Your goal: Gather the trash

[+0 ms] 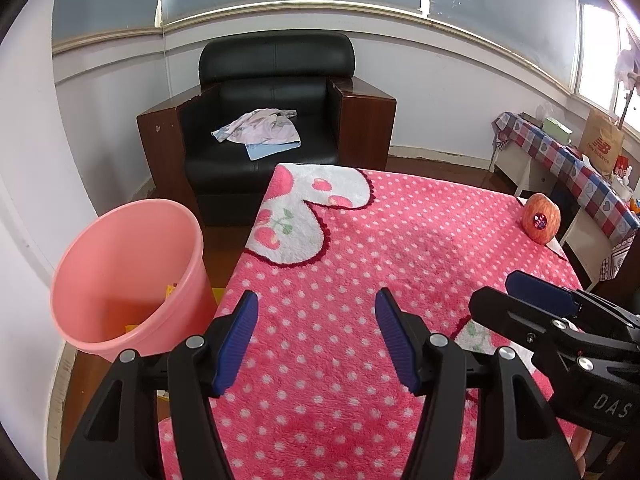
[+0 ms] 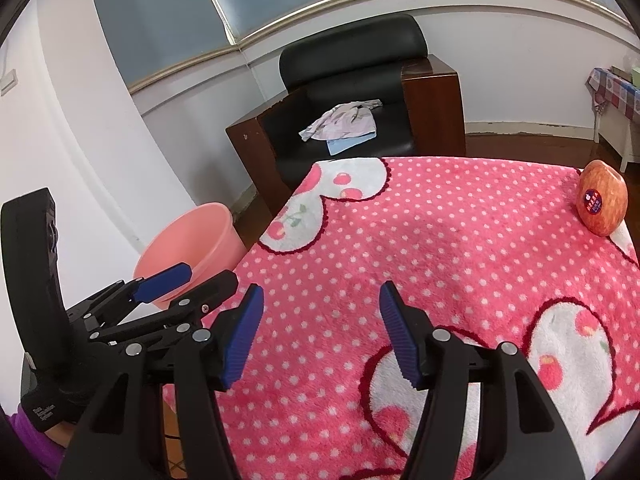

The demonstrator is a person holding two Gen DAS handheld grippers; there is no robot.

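Note:
A pink bin (image 1: 124, 276) stands on the floor left of the table, with yellow and orange scraps (image 1: 171, 291) inside; it also shows in the right wrist view (image 2: 192, 236). My left gripper (image 1: 316, 300) is open and empty over the near left part of the pink dotted cloth (image 1: 400, 248). My right gripper (image 2: 320, 292) is open and empty over the cloth (image 2: 440, 240), to the right of the left one. An apple (image 1: 541, 218) with a sticker sits at the far right corner; it also shows in the right wrist view (image 2: 602, 204).
A black armchair (image 1: 272, 92) with clothes (image 1: 260, 128) on its seat stands behind the table. A side table with a checked cloth (image 1: 568, 160) and a paper bag (image 1: 602, 142) is at the far right. A white wall (image 1: 24, 200) is close on the left.

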